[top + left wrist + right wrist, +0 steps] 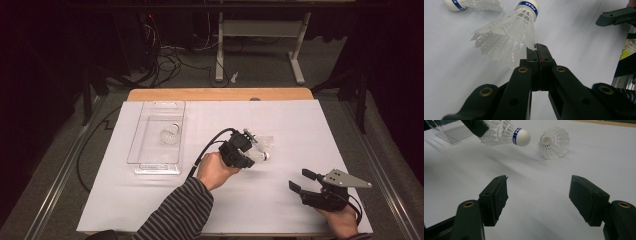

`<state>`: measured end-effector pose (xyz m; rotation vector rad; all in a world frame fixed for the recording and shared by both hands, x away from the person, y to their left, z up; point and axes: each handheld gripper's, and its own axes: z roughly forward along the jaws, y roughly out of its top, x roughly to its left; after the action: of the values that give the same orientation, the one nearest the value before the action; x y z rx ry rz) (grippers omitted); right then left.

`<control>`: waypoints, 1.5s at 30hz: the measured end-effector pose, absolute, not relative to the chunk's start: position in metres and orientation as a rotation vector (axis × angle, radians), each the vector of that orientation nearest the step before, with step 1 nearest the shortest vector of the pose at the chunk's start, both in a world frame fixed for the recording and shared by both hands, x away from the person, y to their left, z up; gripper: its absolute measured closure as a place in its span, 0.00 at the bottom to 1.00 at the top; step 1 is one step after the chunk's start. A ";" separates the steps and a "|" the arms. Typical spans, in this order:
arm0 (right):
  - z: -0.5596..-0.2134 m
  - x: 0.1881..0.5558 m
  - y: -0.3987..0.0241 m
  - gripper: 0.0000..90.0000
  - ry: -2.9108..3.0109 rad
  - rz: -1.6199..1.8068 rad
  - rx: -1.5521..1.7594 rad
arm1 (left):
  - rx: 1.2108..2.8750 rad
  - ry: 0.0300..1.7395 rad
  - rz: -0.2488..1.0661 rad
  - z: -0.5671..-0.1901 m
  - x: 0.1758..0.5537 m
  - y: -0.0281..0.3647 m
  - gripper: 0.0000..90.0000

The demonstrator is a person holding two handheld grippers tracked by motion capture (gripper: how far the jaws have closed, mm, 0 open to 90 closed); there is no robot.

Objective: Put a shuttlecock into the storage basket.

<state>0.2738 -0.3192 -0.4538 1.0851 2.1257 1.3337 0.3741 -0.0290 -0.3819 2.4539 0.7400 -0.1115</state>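
At the left of the bench (150,200), a clear plastic bin (156,137) already has one shuttlecock (170,134) lying inside it, and that is presumably where the others are meant to go. Just right of it, the left claw (248,150) is clamped tight on the skirt edge of a white shuttlecock with a blue band (509,32), nipping only the tip of the feathering between its pads, with the cork pointing away. That hold looks thin: a quick swing toward the bin could let the skirt slide out, or the pinch could crease the plastic vanes. The cork's weight hangs far from the grip, so the shuttlecock may droop or twist and then catch on the bin's wall rather than clearing it. A third shuttlecock (265,142) rests on the bench close behind the held one, and a careless sweep might knock it rolling. Well apart, at the right, the right claw (302,180) stands wide and empty near the bench's front edge, too far off to catch a dropped shuttlecock.
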 end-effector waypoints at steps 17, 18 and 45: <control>-0.454 0.274 -0.319 0.35 2.126 1.335 1.085 | 2.435 0.748 -0.094 -0.376 0.368 -0.009 1.00; -0.454 0.274 -0.319 0.35 2.126 1.335 1.085 | 2.433 0.748 -0.092 -0.376 0.368 -0.008 1.00; -0.453 0.273 -0.318 0.35 2.131 1.338 1.077 | 2.426 0.779 -0.047 -0.371 0.351 0.020 1.00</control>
<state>0.2734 -0.3184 -0.4534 1.0766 2.1306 1.3381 0.3512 0.0200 -0.3706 2.4261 0.7791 -0.0467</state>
